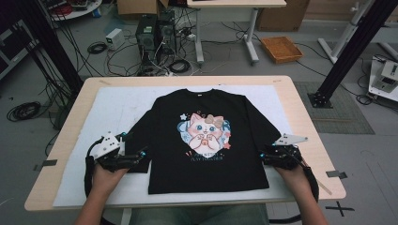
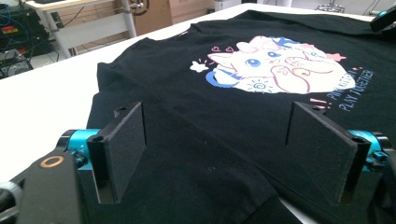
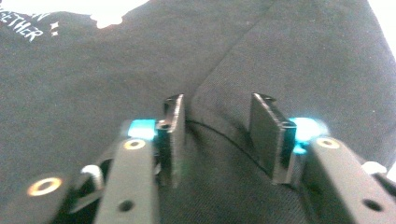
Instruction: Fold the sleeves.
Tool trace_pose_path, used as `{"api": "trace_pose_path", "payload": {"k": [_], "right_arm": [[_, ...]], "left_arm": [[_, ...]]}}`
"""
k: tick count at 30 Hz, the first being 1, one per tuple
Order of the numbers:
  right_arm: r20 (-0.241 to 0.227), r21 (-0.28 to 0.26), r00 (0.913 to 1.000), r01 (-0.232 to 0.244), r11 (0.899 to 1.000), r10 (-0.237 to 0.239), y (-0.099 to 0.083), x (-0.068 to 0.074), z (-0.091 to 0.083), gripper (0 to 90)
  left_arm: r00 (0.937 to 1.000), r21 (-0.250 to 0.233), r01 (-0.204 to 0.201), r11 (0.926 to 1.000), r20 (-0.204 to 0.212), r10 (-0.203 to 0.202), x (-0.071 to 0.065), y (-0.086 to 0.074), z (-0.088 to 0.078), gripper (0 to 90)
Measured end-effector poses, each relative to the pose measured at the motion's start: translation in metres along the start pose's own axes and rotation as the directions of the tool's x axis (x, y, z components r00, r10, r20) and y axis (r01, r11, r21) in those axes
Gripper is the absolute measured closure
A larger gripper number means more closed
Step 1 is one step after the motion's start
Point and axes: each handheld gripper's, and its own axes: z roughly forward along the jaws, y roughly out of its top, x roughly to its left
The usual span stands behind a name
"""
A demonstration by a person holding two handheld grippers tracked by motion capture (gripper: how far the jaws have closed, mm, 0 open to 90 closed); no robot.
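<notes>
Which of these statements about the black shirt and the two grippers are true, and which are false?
1. The black shirt lies print side up on the white mat. True.
2. The print shows a dog. False: it shows a cat with a bow.
3. The left gripper has its jaws wide apart over a sleeve. True.
4. The right gripper holds the collar. False: it is at the other sleeve, near the hem.
5. The shirt is folded in half. False: it lies spread flat.
</notes>
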Motion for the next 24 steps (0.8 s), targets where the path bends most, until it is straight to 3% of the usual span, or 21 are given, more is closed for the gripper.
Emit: {"api": "trace_pose_path", "payload": {"k": [7,15,19,24], "right_arm": [[0.007,-0.030,0.9999,-0.014,0.999,0.015,-0.002,-0.005,-0.007,74.7],[-0.012,-0.084,0.9999,-0.012,0.996,0.011,0.006,-0.002,-0.016,79.5],[-0.046,-0.112,0.9987,0.016,0.994,-0.021,0.021,0.011,-0.021,79.5],[-0.074,-0.100,0.9960,0.043,0.994,-0.050,0.034,0.028,-0.019,79.5]], "left_arm": [[0.9999,0.003,-0.010,0.9999,-0.002,0.010,-0.001,0.000,0.000,20.3],[0.9999,0.009,-0.012,0.9999,-0.005,0.012,-0.001,0.000,0.001,20.2],[0.9999,0.009,-0.013,0.9999,-0.006,0.013,-0.001,0.000,0.001,20.3],[0.9999,0.010,-0.014,0.9999,-0.006,0.014,0.000,0.000,0.001,20.2]]}}
